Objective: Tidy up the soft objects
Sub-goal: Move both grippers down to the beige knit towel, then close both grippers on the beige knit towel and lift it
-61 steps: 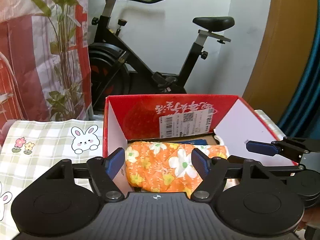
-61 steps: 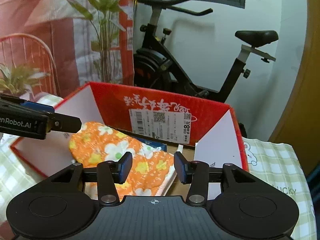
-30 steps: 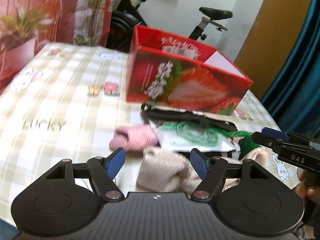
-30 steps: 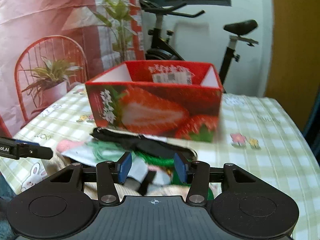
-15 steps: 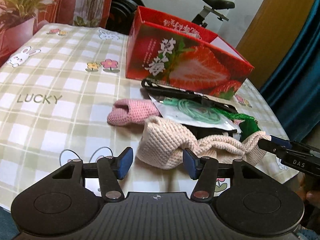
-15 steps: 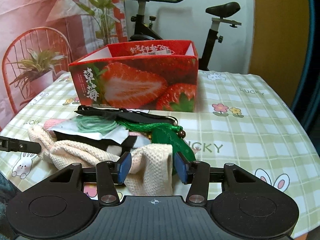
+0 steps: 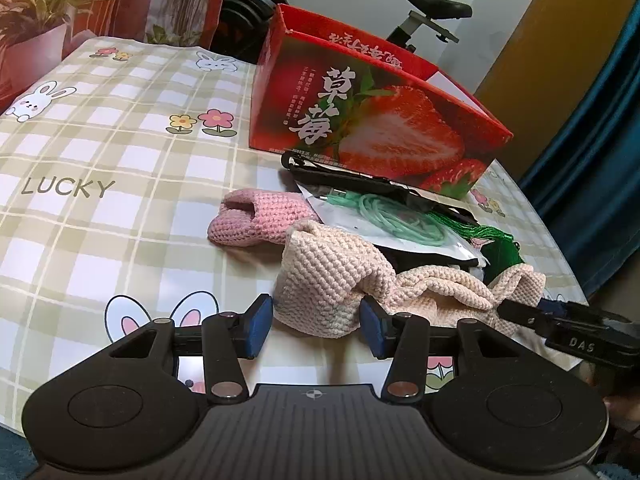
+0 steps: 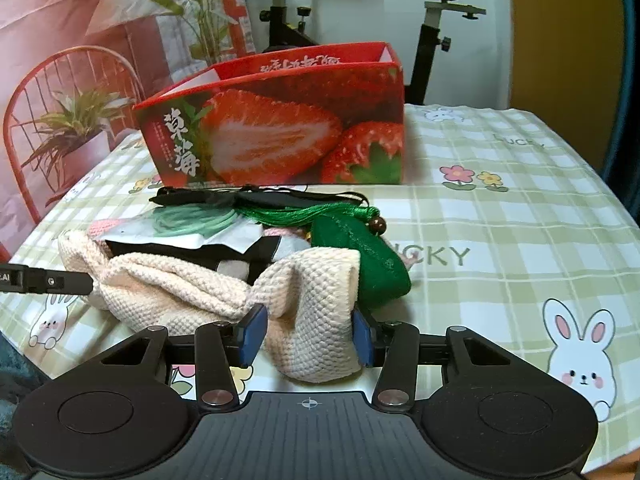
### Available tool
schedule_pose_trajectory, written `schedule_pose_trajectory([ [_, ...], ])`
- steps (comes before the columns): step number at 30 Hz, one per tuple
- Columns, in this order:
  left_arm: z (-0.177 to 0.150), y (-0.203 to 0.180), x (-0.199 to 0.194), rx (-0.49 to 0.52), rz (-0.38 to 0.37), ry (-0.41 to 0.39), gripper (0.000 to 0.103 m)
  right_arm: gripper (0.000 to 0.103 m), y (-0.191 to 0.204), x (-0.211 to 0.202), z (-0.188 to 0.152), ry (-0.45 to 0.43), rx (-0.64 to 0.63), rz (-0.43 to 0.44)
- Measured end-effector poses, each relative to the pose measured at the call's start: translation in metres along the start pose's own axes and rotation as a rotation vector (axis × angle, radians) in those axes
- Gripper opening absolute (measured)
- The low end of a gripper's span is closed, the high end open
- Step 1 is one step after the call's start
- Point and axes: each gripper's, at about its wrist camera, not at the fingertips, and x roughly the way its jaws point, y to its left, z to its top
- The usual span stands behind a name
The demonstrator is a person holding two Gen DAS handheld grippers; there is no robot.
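1. Cream knitted piece [image 7: 332,280]: lies crumpled at the near edge of the pile, lower centre of both views. Two seconds back both cameras looked down into the box at an orange floral cloth; both have since swung to this piece.
2. Left gripper [image 7: 316,322]: jaws parted, one pad on each side of the piece's left end; half a second ago that end lay just ahead of the pads. Nothing clamped yet, by the look of it.
3. Right gripper [image 8: 306,334]: jaws parted about as wide as the piece's right end [image 8: 316,320], which sits between them; pads seem to touch the knit without squeezing it.
4. Strawberry box [image 7: 372,120]: upper centre of frame, behind the pile; open top.
5. Remaining pile: pink knitted item [image 7: 256,220], green tassel pouch [image 8: 360,256], clear packet of mint cord [image 7: 388,220], black strap [image 8: 240,199], all on the checked tablecloth [image 7: 100,184].
6. Reading: one item appears already boxed; a two-ended pickup of the cream piece looks next.
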Motion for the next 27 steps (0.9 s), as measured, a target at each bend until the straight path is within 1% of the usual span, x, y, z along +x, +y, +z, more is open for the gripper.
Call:
schedule_pose_trajectory([
  [1,0.001,0.0,0.0,-0.002,-0.003,-0.002,0.051,0.039,0.0,0.002,-0.001,0.004,0.004,0.0],
  [3,0.001,-0.001,0.001,0.001,-0.009,-0.004,0.051,0.03,-0.001,0.003,-0.002,0.005,0.012,0.012],
  [4,0.001,-0.001,0.001,0.002,-0.012,-0.005,0.047,0.028,0.0,0.003,-0.001,0.005,0.011,0.014],
  [5,0.001,-0.001,0.001,0.002,-0.021,-0.005,0.038,0.022,0.0,0.002,-0.001,0.006,0.009,0.014],
  [6,0.001,-0.002,0.001,0.005,-0.03,-0.004,0.033,0.019,0.001,0.002,-0.001,0.008,0.007,0.018],
  [8,0.001,-0.005,0.0,0.023,-0.033,-0.011,0.022,0.016,0.002,0.002,-0.001,0.008,0.003,0.026],
  [10,0.001,-0.006,-0.001,0.036,-0.027,-0.019,0.015,0.015,0.003,0.0,0.0,0.007,-0.005,0.033],
  [11,0.001,-0.005,-0.002,0.035,-0.025,-0.023,0.013,0.014,0.004,-0.001,0.0,0.004,-0.006,0.037],
  [15,0.004,-0.001,-0.009,0.018,-0.032,-0.049,0.012,0.013,0.004,-0.011,0.007,-0.021,-0.005,0.064],
  [20,0.013,-0.003,-0.031,0.033,-0.04,-0.128,0.012,0.013,0.007,-0.031,0.025,-0.09,-0.026,0.093],
  [23,0.023,-0.006,-0.045,0.04,-0.043,-0.179,0.012,0.013,0.007,-0.044,0.042,-0.141,-0.028,0.116],
  [27,0.048,-0.015,-0.062,0.067,-0.049,-0.246,0.012,0.013,0.01,-0.055,0.073,-0.209,-0.054,0.135],
])
